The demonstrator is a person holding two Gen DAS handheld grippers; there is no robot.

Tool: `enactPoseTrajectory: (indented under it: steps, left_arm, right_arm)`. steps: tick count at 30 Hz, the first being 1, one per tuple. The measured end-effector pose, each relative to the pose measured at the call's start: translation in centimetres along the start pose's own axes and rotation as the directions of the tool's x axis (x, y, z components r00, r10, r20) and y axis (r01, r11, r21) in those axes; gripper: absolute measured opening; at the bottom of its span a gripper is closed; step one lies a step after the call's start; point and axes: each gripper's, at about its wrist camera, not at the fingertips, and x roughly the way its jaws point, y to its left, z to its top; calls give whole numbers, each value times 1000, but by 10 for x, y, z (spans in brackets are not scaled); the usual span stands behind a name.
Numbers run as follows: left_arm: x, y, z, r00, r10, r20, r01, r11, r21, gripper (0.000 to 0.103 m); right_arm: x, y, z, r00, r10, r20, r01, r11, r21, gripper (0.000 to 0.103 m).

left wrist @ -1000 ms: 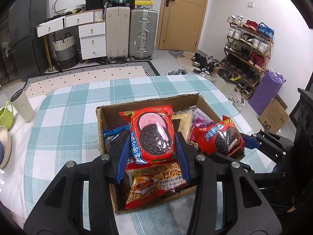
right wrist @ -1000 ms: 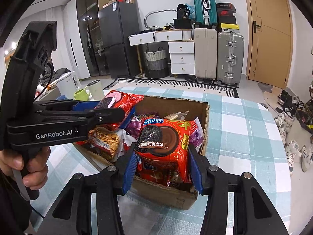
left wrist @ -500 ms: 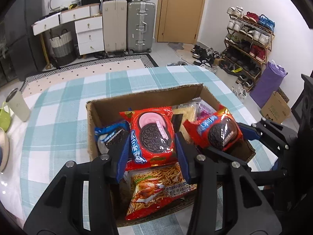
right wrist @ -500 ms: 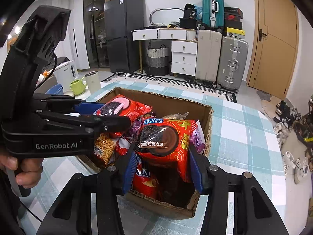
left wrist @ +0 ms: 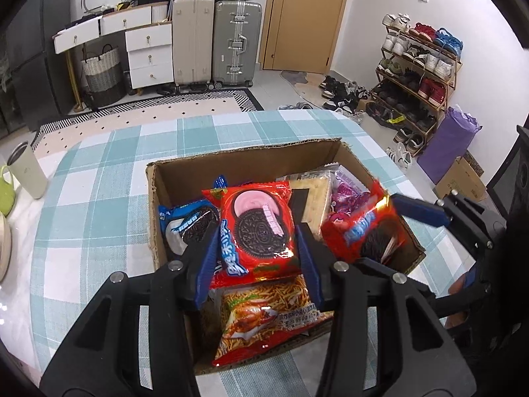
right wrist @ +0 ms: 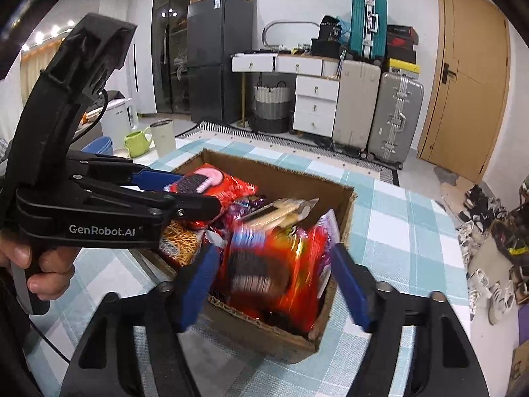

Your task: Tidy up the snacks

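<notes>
- Our left gripper (left wrist: 258, 248) pinches a red strawberry Oreo pack (left wrist: 257, 228) between its blue pads, holding it upright over the cardboard box (left wrist: 231, 168); its jaws have just eased apart slightly, yet the pads still press the pack.
- Our right gripper (right wrist: 276, 278) stands spread; its jaws have just been opening, and the red chocolate Oreo pack (right wrist: 274, 264), blurred, sits loose between them at the box's near corner.
- In the box we also see a blue Oreo pack (left wrist: 188, 221), a bag of noodle-stick snacks (left wrist: 267, 311), a cracker pack (left wrist: 310, 192) and purple wrappers (left wrist: 347, 192).
- The box rests on a table with a teal-and-white checked cloth (left wrist: 99, 182).
- A cream tumbler (left wrist: 28, 172) and a green mug (right wrist: 137, 142) stand at the table's edge.
- Beyond we see suitcases (left wrist: 236, 43), white drawers (left wrist: 148, 56), a wooden door (left wrist: 304, 16) and a shoe rack (left wrist: 420, 69).
</notes>
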Motion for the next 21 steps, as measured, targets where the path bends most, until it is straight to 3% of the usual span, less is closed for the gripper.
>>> enactPoseTrajectory:
  steps: [1, 5, 10, 13, 21]
  left_arm:
    - [-3, 0, 0, 1000, 3, 10, -3, 1000, 4, 48]
    - [-21, 2, -2, 999, -4, 51, 4, 1000, -8, 81]
    - [-50, 3, -9, 994, -19, 108, 20, 1000, -8, 85]
    - [-68, 3, -17, 989, -4, 146, 7, 1000, -18, 102]
    - [-106, 3, -53, 970, 49, 240, -43, 999, -30, 102]
  right_arm:
    - [-2, -2, 0, 1000, -5, 9, 5, 1000, 5, 87]
    - [-16, -12, -1, 999, -40, 33, 39, 998, 50, 100]
    - [-34, -22, -6, 998, -31, 53, 25, 995, 97, 102]
    - [-45, -20, -10, 997, -16, 81, 7, 995, 100, 102]
    - [-66, -1, -28, 987, 5, 163, -19, 996, 85, 102]
